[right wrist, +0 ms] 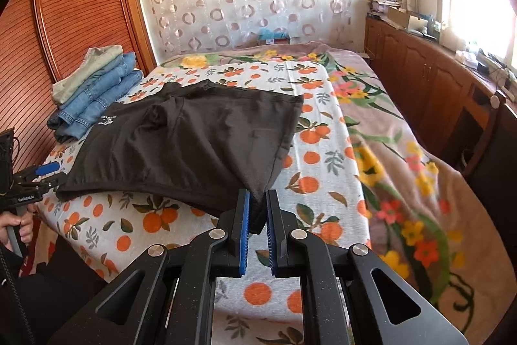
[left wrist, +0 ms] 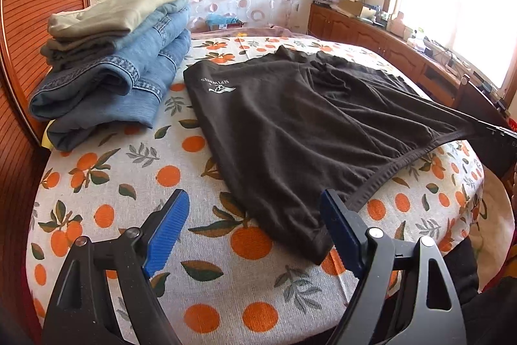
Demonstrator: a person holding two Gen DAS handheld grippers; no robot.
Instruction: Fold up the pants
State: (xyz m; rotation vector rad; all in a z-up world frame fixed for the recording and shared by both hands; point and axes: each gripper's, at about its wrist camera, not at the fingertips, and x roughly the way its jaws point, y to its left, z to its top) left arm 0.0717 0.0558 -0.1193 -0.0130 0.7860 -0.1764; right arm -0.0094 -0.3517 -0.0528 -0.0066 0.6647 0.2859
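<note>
Lettering "CenRobot.AI" reads on the left gripper (right wrist: 48, 175) body, seen from the right wrist view. White logo print (left wrist: 217, 86) on the black pants (left wrist: 290, 131) appears upside down and is not reliably legible. Pants lie spread on the orange-print sheet (left wrist: 129, 199), ahead of both grippers. Right gripper (right wrist: 257, 209) is pinching the near corner, lifting it off the sheet. Left gripper jaws stand spread, the opposite near corner just inside the right pad (left wrist: 339, 231), unclamped. Stack of folded jeans (left wrist: 106, 92) sits ahead-left, clear of the pants.
</note>
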